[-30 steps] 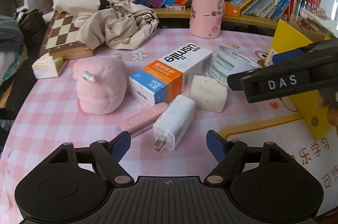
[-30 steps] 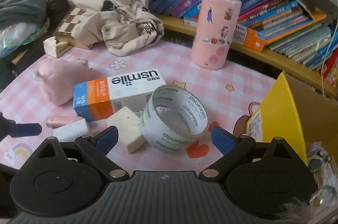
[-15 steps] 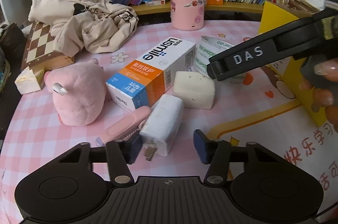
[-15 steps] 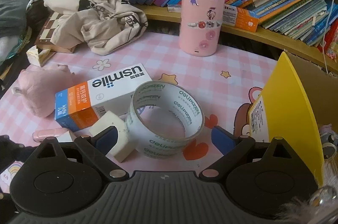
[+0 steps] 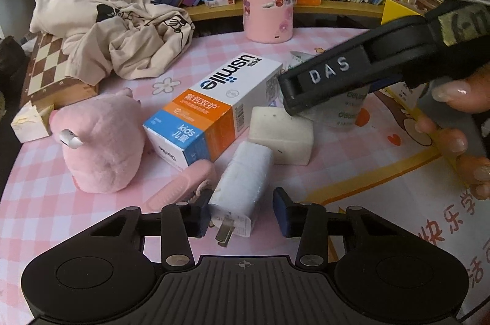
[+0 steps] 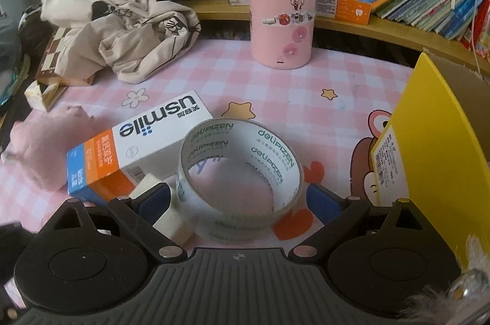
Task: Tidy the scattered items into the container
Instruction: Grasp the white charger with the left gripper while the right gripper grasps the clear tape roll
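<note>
While the yellow box [image 6: 428,147] stands at the table's right edge, the usmile carton [image 5: 214,107] lies mid-table. Right gripper [image 6: 239,199], jaws wide, straddles the tape roll [image 6: 242,159]; left gripper [image 5: 242,214], jaws narrower yet unclosed, flanks the white charger [image 5: 242,181].

Pink check tablecloth [image 5: 46,202], white charger [image 5: 245,178], yellow box [image 6: 428,141]
</note>
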`<control>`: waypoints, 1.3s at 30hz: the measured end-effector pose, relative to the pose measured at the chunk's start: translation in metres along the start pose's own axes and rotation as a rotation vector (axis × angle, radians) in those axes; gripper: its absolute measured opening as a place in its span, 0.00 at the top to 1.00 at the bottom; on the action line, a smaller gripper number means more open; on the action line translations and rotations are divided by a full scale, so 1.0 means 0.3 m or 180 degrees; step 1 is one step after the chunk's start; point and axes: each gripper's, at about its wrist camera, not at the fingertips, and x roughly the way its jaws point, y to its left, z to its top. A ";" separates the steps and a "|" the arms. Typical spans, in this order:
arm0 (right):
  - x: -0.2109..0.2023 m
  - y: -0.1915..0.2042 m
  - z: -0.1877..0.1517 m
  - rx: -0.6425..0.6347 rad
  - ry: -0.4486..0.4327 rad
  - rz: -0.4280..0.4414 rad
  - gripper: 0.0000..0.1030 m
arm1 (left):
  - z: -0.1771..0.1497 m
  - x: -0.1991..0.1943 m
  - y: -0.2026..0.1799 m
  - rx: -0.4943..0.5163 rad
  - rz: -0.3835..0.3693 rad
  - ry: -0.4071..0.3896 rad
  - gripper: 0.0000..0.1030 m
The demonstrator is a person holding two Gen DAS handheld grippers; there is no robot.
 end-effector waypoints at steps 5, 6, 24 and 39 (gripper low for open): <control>0.017 -0.006 0.011 0.0093 -0.0001 0.0001 0.07 | -0.003 0.004 0.009 -0.0050 -0.0029 -0.0006 0.67; 0.016 -0.007 0.012 0.0095 -0.0005 0.0014 0.14 | -0.003 0.003 0.012 -0.0070 -0.0046 -0.0006 0.68; -0.183 0.012 -0.072 -0.0177 -0.0248 0.0153 0.17 | -0.091 -0.145 0.074 -0.0686 -0.0232 -0.0015 0.76; -0.312 0.054 -0.210 -0.0412 -0.0207 0.0287 0.19 | -0.166 -0.298 0.093 -0.0888 -0.0151 -0.0151 0.76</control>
